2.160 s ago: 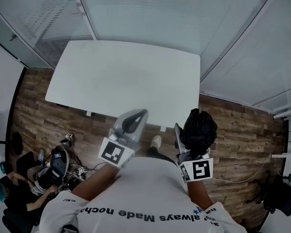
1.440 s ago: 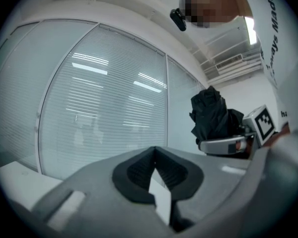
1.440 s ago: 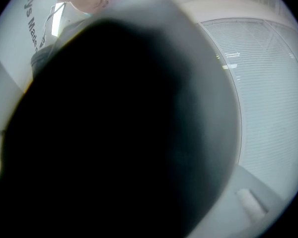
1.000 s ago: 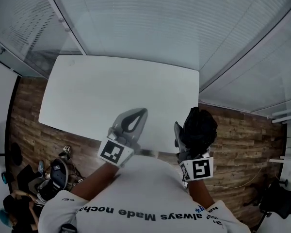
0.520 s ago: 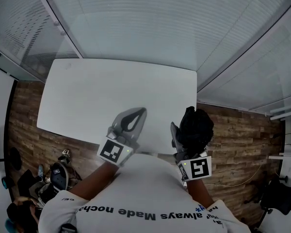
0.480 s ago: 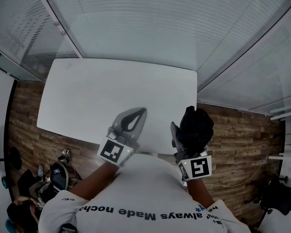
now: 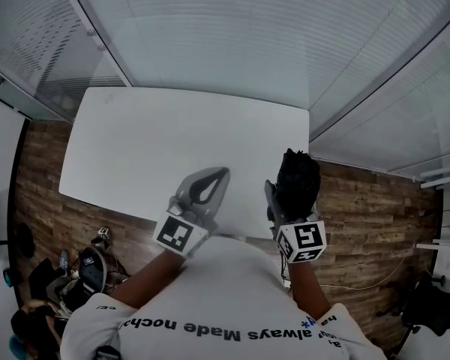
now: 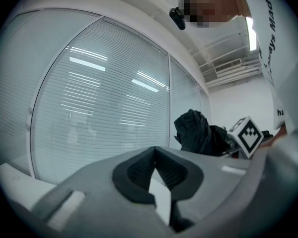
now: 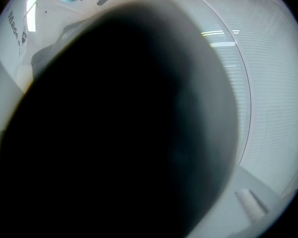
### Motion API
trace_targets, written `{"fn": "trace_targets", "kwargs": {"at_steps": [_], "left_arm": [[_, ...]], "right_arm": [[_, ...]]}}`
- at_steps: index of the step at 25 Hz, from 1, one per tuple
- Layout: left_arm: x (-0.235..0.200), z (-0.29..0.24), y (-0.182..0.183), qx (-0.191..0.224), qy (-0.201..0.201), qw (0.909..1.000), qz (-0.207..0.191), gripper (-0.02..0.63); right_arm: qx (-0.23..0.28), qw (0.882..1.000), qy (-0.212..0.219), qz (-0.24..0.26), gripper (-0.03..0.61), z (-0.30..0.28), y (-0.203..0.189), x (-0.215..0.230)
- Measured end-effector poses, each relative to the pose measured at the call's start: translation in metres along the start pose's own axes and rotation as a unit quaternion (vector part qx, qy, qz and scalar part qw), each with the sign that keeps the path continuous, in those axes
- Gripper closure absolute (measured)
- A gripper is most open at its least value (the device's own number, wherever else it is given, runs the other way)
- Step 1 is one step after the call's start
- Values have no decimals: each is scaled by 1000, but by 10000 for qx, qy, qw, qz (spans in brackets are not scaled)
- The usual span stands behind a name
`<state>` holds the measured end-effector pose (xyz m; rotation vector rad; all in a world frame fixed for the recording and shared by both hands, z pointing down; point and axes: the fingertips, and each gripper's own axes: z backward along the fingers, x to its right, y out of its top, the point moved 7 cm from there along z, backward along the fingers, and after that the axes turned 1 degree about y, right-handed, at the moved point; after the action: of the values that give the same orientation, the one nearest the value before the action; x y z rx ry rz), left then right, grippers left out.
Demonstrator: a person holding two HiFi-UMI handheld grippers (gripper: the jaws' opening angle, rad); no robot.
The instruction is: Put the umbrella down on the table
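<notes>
Black umbrella [image 9: 114, 133] fills most of the frame, pressed close to the lens; slatted blinds [image 9: 270, 83] at right.

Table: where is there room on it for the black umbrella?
Nearly the whole white table is bare, from the glass wall to its left end. Only the near edge is crowded: the left gripper hangs over its middle, and the right gripper holds the umbrella at the near right corner.

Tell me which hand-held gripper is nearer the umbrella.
Right. The right hand-held gripper holds the umbrella itself; the left hand-held gripper sits apart to its left, shut on nothing, over the table near edge.
</notes>
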<state>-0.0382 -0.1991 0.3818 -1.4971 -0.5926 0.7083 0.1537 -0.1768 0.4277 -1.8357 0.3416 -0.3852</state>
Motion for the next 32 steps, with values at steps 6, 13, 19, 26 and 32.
{"fn": "trace_targets", "kwargs": {"at_steps": [6,13,19,26,32], "left_arm": [[2,1,1,13,8,10000,-16,611],[3,4,0,13,35,10000,-4,611],[6,5,0,22,20,10000,28,611],[8,8,-2,9,39,10000,42,611],[9,10,-2,-6,44,10000,53,611]], "right_arm": [[-538,9984,-4,-192,360,-16,-27,10],[-1118,9932,42,-326,360,-38,-65,18],[-1635,9858,56,-369,362,-58,-104,27],[-2238,9733,135,-502,362,-78,-149,35],[-2751,9594,133,-603,364,-96,-181,43]]}}
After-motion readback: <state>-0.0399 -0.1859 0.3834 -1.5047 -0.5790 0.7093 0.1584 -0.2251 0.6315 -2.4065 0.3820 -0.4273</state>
